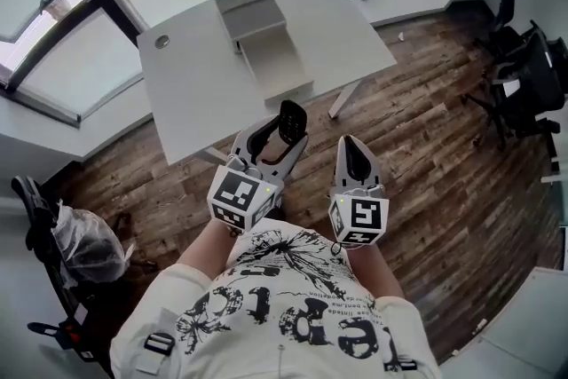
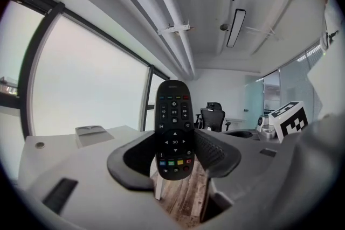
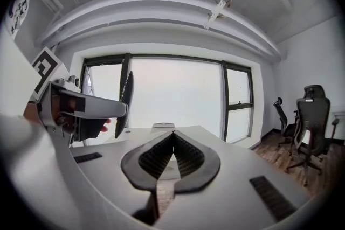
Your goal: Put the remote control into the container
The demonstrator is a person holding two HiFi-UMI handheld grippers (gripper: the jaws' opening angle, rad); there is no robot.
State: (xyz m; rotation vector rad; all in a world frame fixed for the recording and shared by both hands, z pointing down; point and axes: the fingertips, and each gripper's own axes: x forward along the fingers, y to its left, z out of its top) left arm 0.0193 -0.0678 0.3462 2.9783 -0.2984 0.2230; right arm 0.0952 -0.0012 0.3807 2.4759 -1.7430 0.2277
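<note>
While the person stands short of the desk (image 1: pixel 186 75), the head view shows the left gripper (image 1: pixel 272 145) clamped on the black remote control (image 1: pixel 291 120), which sticks up from its jaws just off the desk's near edge. Beside it, the right gripper (image 1: pixel 349 148) is pinched closed and empty. A grey container (image 1: pixel 257 27) sits on the desk's far half. The left gripper view has the remote upright between the pads, buttons facing the camera, the desk beyond. The right gripper view shows its jaw tips meeting, nothing between them, aimed at the desk.
</note>
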